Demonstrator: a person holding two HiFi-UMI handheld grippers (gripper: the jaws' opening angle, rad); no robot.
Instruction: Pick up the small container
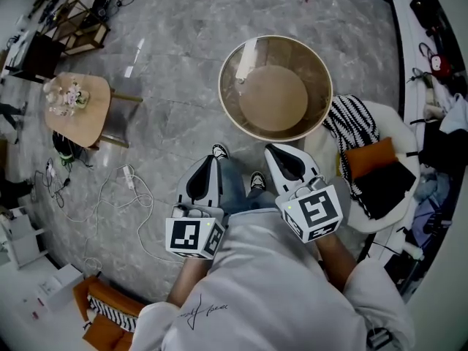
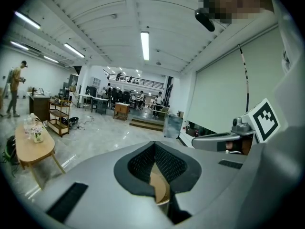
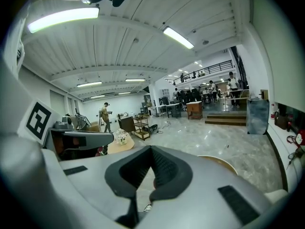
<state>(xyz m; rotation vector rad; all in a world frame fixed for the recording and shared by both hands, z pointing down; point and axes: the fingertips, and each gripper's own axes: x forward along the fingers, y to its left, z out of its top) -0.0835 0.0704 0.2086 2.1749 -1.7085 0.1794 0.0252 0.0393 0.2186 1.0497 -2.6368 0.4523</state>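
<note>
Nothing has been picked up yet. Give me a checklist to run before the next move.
1. Small container in sight: cannot tell. No view shows a thing I can pick out as it.
2. Left gripper free: ok. Its jaws are together with nothing between them.
3. Right gripper free: ok. Its jaws are also together and hold nothing.
4. Grippers open for a grasp: not ok. Both are shut.
5. Grippers over the round table: not ok. Both are held close to the person's body, short of its rim.
</note>
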